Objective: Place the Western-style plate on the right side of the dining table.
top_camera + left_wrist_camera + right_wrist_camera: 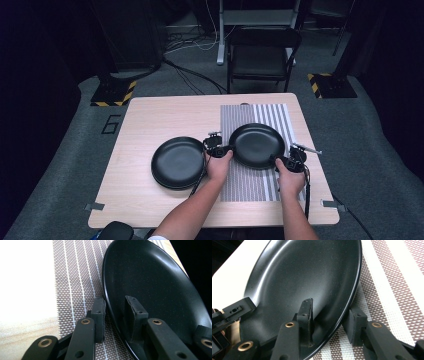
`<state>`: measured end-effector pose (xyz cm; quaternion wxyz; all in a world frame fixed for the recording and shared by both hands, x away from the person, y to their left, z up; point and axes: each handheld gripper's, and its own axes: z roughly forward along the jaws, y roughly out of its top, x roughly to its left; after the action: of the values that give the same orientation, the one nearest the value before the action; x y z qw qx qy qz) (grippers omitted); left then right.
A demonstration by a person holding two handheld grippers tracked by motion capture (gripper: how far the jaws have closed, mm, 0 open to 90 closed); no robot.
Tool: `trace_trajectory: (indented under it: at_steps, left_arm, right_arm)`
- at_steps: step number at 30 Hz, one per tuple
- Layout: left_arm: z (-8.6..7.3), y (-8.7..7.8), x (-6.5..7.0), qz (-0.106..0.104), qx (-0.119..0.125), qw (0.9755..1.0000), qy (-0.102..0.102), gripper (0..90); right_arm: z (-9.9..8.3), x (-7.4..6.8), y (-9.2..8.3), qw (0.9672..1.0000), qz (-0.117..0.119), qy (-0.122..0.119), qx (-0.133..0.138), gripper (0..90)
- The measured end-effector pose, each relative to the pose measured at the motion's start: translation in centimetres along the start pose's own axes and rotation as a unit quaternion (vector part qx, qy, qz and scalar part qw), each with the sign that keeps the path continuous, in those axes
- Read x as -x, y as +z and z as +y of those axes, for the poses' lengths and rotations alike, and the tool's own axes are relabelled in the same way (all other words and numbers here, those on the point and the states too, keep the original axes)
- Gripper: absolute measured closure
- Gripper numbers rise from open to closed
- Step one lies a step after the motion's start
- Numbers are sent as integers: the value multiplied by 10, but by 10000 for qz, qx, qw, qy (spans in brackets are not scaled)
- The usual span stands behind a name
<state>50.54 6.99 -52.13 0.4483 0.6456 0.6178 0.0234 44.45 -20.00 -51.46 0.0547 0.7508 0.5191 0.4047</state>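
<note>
A black plate (255, 145) lies on the striped placemat (250, 187) at the table's right half. My left gripper (227, 149) straddles its left rim, and my right gripper (279, 161) straddles its near right rim. In the left gripper view the left gripper (116, 312) has one jaw outside on the mat (75, 277) and one inside the plate (155, 282), with a gap at the rim. In the right gripper view the right gripper (332, 315) likewise brackets the plate (307, 272) rim without pressing; the mat (392, 290) shows beside it.
Another black plate (177, 162) sits on the bare wooden table (150, 115) just left of the left hand. A folding chair (262, 55) stands beyond the far table edge. Cables trail from both grippers toward the near edge.
</note>
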Motion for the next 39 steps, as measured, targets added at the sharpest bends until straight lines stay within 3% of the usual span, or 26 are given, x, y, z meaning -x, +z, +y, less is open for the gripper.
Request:
trace_trajectory:
  at_steps: [12,18,21,27,30,39]
  left_arm:
    - [1,1,1,-22,-78,9999,95,682]
    - [3,-2,1,-60,-78,9999,101,659]
    - [4,-4,1,-63,-97,9998,154,642]
    - [8,-10,0,-183,-191,9994,214,613]
    - [12,-17,-2,-186,-251,9986,432,584]
    - [19,-30,-12,-326,-237,9978,532,543]
  right_arm:
    - [3,5,-4,9999,2,107,-19,619]
    - [6,8,-11,9998,-18,71,169,621]
    - [9,12,-15,9995,63,165,244,614]
    - [11,8,-20,9997,-60,-88,207,605]
    - [12,7,-26,9991,-176,-273,277,584]
    - [11,6,-34,9983,-141,-479,312,549]
